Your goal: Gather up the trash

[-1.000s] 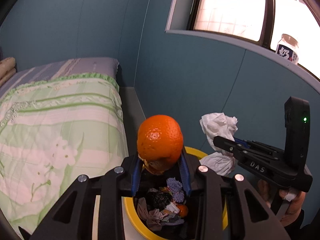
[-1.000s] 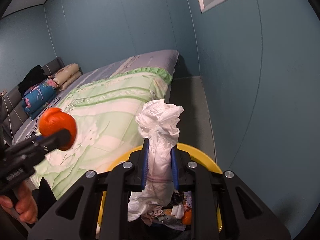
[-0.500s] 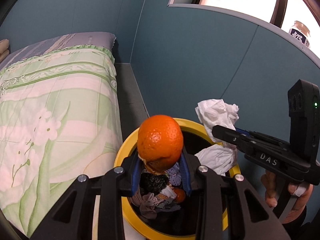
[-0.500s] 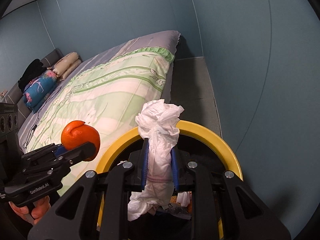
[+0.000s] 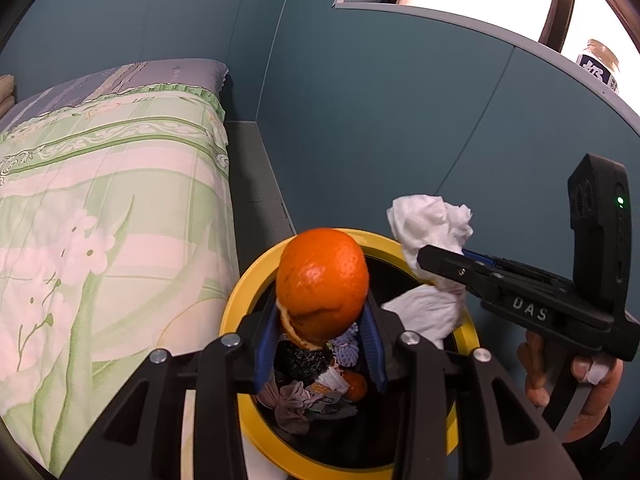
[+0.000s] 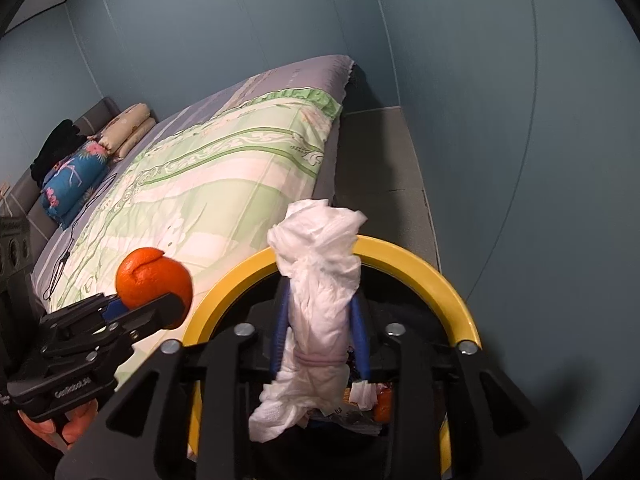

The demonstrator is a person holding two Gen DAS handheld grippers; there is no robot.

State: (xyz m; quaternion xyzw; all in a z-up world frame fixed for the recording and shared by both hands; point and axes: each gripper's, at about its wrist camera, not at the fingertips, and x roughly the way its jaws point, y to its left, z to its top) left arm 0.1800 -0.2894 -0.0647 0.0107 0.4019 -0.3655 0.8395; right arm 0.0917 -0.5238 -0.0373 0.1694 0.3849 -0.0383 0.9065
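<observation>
While one bed (image 5: 108, 184) fills the room beside us, we hold both grippers over one yellow-rimmed bin (image 5: 240, 300) that already contains trash. Our left gripper (image 5: 320, 344) is clenched on one orange (image 5: 322, 280). Our right gripper (image 6: 320, 332) grasps one crumpled white tissue (image 6: 320, 280) above the rim.

two grippers, left gripper (image 5: 320, 344) and right gripper (image 6: 320, 336); one orange peel (image 5: 322, 282), one crumpled tissue (image 6: 318, 276), one yellow-rimmed bin (image 5: 256, 280), one bed (image 5: 108, 200), one jar (image 5: 598, 64).
</observation>
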